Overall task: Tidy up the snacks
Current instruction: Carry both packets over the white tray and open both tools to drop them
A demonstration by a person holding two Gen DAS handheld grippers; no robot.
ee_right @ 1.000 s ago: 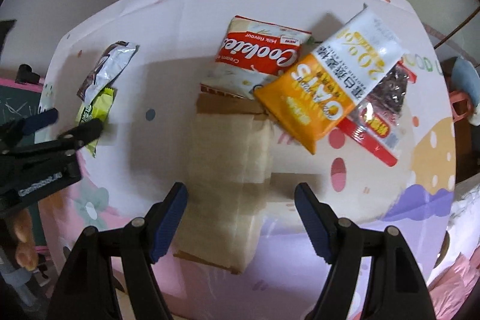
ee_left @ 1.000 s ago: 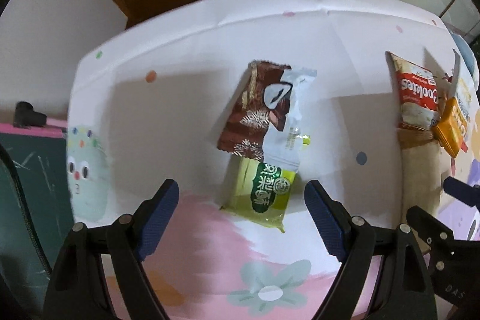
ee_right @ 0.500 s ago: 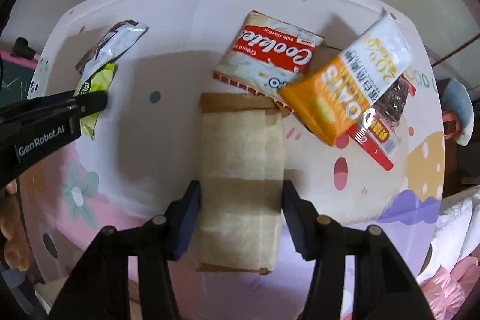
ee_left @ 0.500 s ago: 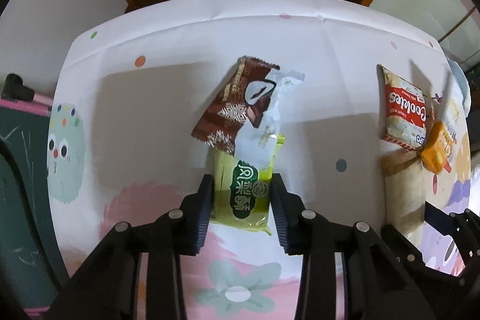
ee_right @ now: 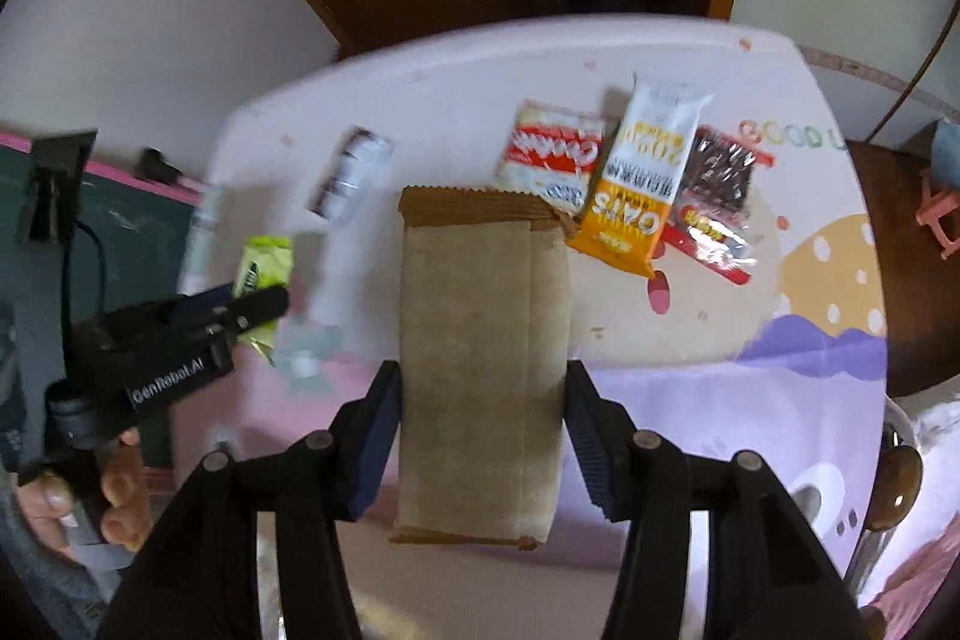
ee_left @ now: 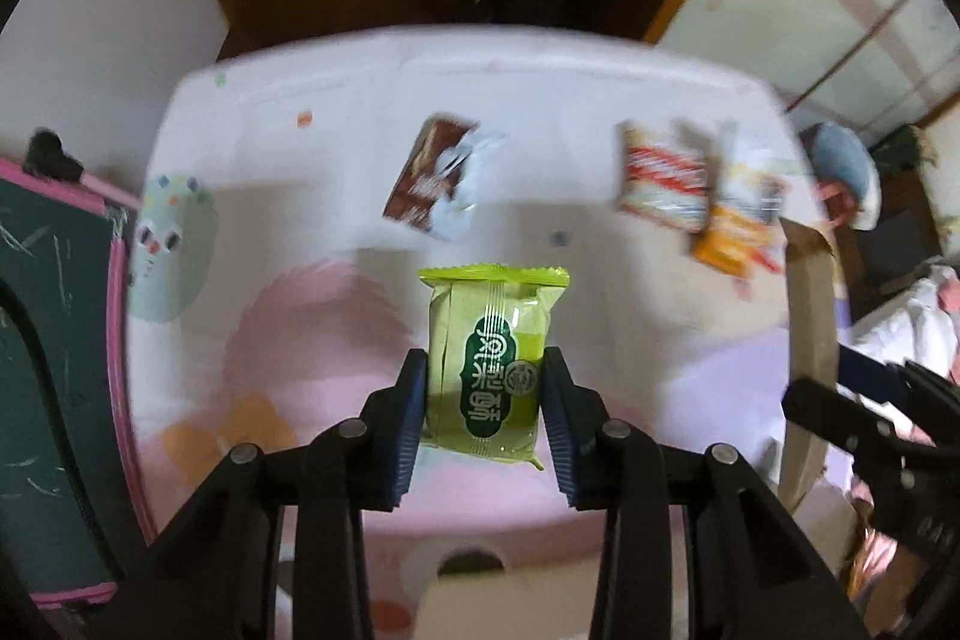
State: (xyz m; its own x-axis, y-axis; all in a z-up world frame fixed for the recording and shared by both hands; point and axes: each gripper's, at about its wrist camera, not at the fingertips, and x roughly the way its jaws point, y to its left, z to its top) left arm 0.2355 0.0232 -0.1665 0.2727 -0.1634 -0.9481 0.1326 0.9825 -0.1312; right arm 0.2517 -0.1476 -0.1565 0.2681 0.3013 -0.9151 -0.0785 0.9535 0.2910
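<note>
The left tongs (ee_left: 485,409) are clamped on a green snack packet (ee_left: 489,358), held clear above the tabletop (ee_left: 300,328). Ahead of them a brown wrapper (ee_left: 423,178) with a white one across it lies on the cloth. The right tongs (ee_right: 480,430) grip a tall brown paper bag (ee_right: 480,340) by its sides, lifted off the tabletop. Just beyond the bag's far right corner lie a red-and-white cookie packet (ee_right: 549,154), an orange oats packet (ee_right: 642,184) and a dark red-edged packet (ee_right: 717,196), overlapping.
</note>
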